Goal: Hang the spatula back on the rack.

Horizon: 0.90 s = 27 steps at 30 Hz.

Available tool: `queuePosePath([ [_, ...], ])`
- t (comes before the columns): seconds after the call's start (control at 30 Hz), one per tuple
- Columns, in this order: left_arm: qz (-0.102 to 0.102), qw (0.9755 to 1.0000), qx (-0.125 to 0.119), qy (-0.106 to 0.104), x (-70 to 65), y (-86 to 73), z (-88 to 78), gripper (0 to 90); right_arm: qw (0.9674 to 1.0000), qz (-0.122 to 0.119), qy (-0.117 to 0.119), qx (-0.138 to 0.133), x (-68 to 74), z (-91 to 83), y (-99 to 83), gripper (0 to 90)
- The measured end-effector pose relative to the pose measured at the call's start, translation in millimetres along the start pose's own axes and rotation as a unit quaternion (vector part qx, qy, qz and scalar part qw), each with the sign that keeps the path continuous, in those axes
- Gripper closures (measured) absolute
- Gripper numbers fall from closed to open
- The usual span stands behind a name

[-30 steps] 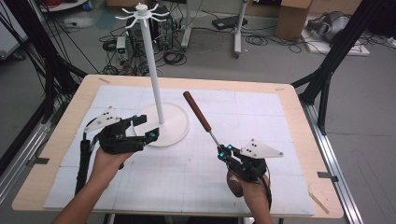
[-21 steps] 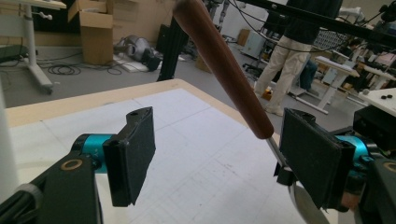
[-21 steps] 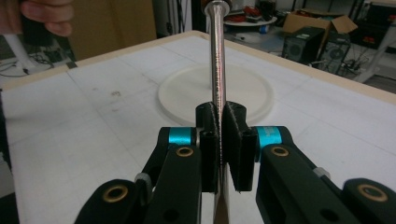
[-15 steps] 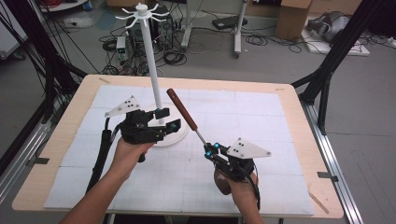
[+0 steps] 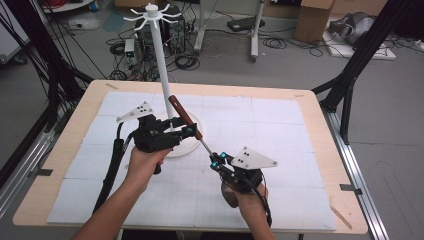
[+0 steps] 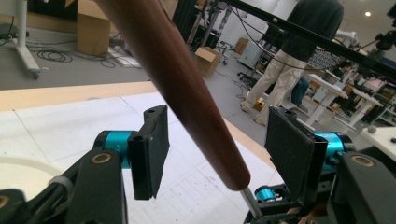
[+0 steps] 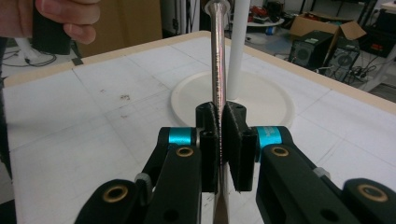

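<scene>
At the bench (image 5: 310,107), the left gripper (image 5: 192,131), jaws just closing but not yet touching, brackets the wooden handle (image 5: 185,117) of a utensil whose steel shaft (image 5: 206,148) the right gripper (image 5: 216,161) clamps; the handover apparently needs the left to pinch first.

Grey concrete floor (image 5: 280,60) littered with black cables (image 5: 185,60) and electronics boxes (image 5: 131,47) — cardboard boxes (image 5: 312,20) at back. Black frame struts (image 5: 357,55) flank the wooden table (image 5: 320,115), white gridded mat (image 5: 280,130) on top. Farther off — workbenches (image 6: 327,88), a standing person (image 6: 289,56), ceiling spotlight (image 6: 367,14).
</scene>
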<state>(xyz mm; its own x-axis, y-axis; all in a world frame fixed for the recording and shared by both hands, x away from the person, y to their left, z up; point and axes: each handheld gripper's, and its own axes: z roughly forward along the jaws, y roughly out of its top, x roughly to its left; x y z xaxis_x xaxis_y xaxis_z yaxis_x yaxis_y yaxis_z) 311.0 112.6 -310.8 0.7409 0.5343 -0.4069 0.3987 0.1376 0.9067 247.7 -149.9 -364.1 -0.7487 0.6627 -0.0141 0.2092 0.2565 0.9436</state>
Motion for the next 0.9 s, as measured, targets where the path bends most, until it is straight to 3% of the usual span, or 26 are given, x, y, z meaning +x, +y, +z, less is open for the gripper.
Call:
queuePosePath([
  [0.27,-0.015,0.9999,-0.007,0.005,-0.1,1.2,7.8,52.9,0.9999,-0.003,-0.015,0.001,2.8,3.4,4.3,84.6],
  [0.47,-0.013,0.9998,-0.013,0.01,-0.3,0.2,10.8,52.4,0.9998,-0.006,-0.018,0.006,3.7,4.0,4.7,84.5],
  [0.6,-0.011,0.9998,-0.012,0.007,-0.5,1.0,9.3,57.5,0.9998,-0.006,-0.019,0.005,3.4,4.5,4.9,84.5],
  [0.7,-0.022,0.9996,-0.019,0.0,-0.4,2.2,8.8,65.2,0.9998,-0.004,-0.021,0.003,4.1,4.5,5.7,84.5],
  [0.9,-0.028,0.9993,-0.026,-0.005,-3.0,2.1,8.0,68.3,0.9996,-0.007,-0.025,0.005,4.9,7.9,6.3,84.5],
])
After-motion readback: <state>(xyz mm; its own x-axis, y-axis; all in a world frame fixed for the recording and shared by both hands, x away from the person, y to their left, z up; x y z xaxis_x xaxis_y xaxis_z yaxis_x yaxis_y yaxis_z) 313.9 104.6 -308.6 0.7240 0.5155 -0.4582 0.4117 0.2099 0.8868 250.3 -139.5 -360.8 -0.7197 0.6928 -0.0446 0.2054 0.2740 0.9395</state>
